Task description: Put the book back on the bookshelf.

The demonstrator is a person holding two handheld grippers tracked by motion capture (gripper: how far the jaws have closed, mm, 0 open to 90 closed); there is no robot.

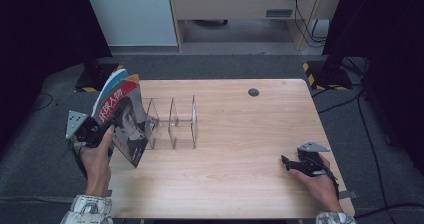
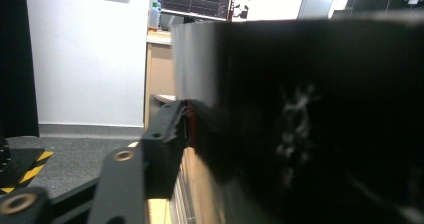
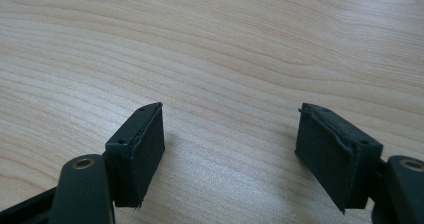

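**Book held up by the clear rack**

High view: the left gripper (image 1: 100, 129) holds a book (image 1: 122, 116) w/ a red top and a face on the cover. The book is up off the table (image 1: 240, 149), tilted, at the near left, just beside the clear rack (image 1: 172, 121). The rack has thin see-through walls w/ slots between them. The right gripper (image 1: 292, 163) rests at the near right, well apart from the book & rack.

Left gripper view: one black pad (image 2: 162, 144) presses on the dark cover of the book (image 2: 310, 124), so the jaws are closed tight on it. The book blocks the far jaw. The high view does not show this pinch up close.

Right gripper view: the two pads (image 3: 137, 149) stand wide apart w/ nothing between, just bare wood of the table (image 3: 210, 44). The high view is too small to tell that.

How to do it well, I think: turn the book straight up, line its bottom edge over one slot, go down slow, don't bump the thin walls. Let go once it stands by itself. The right gripper could steady the rack if it slides.
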